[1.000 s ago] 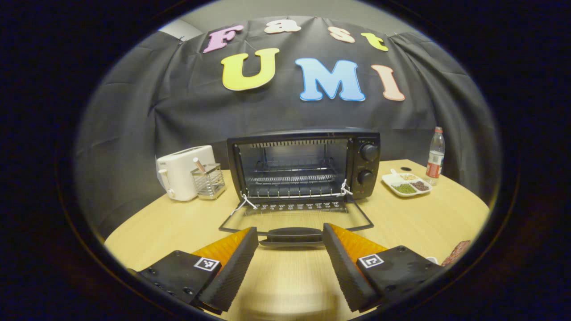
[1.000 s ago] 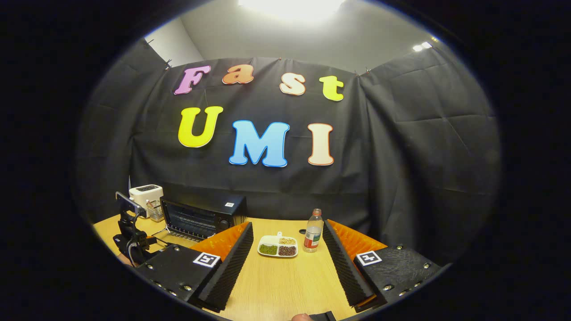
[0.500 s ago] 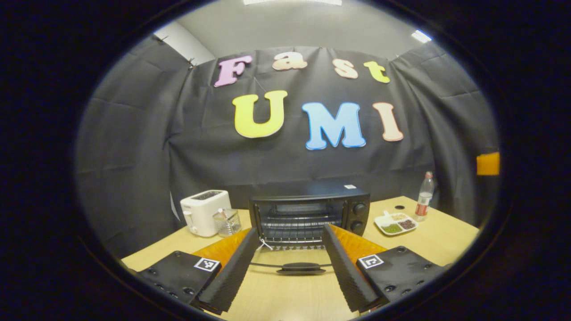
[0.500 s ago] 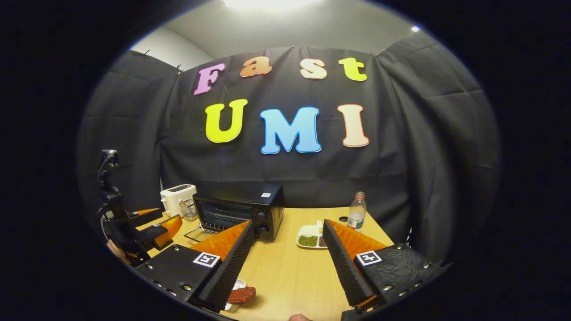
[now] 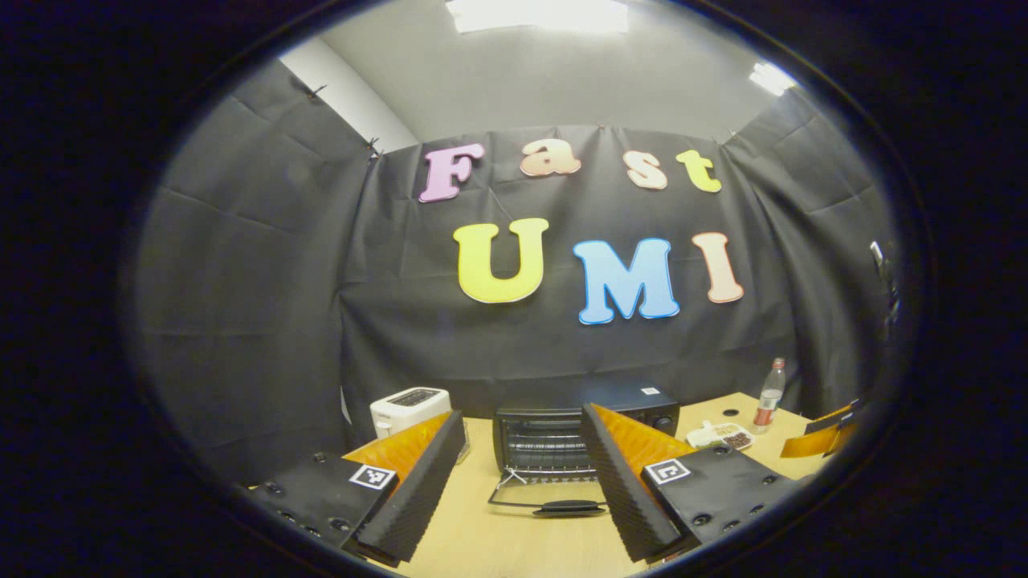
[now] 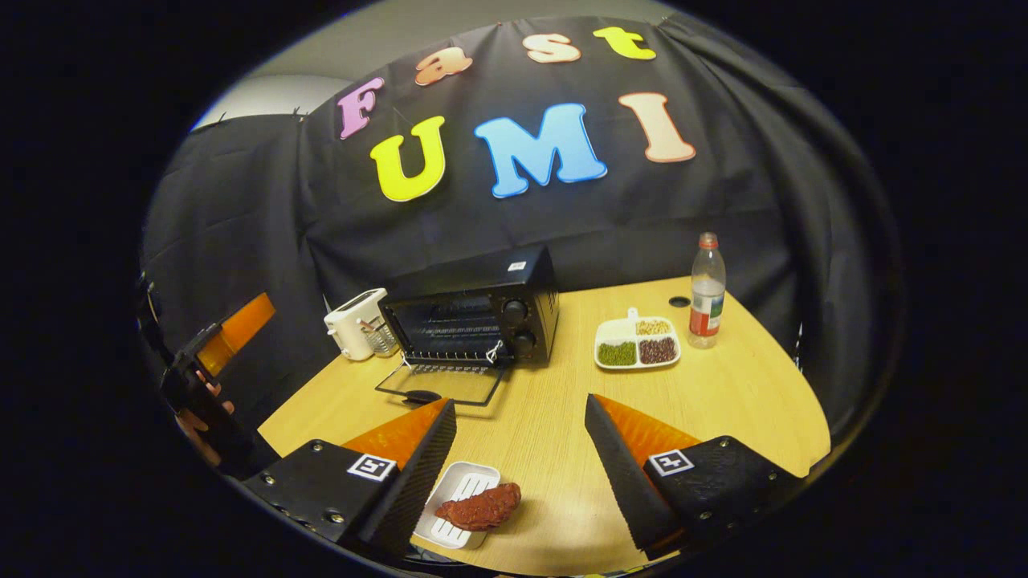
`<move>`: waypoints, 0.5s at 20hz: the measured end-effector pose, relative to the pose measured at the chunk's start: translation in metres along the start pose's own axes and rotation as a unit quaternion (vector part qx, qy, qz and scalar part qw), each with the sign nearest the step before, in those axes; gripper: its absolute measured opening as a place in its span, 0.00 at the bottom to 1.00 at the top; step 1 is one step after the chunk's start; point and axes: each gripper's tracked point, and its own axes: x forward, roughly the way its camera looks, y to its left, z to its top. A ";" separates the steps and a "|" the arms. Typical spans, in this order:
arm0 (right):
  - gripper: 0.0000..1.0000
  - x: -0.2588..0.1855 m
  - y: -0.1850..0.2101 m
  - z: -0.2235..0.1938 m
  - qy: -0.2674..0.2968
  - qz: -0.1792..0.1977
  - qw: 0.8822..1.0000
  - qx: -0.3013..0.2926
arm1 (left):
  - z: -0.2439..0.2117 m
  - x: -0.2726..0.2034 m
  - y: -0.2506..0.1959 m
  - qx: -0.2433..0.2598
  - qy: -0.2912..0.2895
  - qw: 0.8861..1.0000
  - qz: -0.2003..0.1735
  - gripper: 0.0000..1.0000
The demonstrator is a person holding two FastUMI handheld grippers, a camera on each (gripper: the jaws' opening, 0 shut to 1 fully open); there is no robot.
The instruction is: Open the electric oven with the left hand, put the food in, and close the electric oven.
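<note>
Far left, the left gripper (image 6: 210, 353) is held off the table, fingers spread wide, empty. Left of centre, the oven (image 6: 470, 315) stands open. Nearest, the meat (image 6: 479, 507) on its white tray (image 6: 459, 486) lies long axis left-right, between the right gripper's (image 6: 520, 474) wide fingers, toward the left one.

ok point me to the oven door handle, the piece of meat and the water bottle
oven door handle (image 6: 420, 396): right gripper view, middle of the grip
piece of meat (image 6: 479, 509): right gripper view, its centre
water bottle (image 6: 707, 299): right gripper view, on its label

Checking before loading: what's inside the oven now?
Oven, door down: only wire rack bars show inside. No food seen there; the cavity's back is too dark to tell.
</note>
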 end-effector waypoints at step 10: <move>0.99 0.022 0.004 -0.085 0.151 0.052 0.981 0.111 | 0.014 -0.016 0.036 -0.006 -0.012 0.999 0.052 0.97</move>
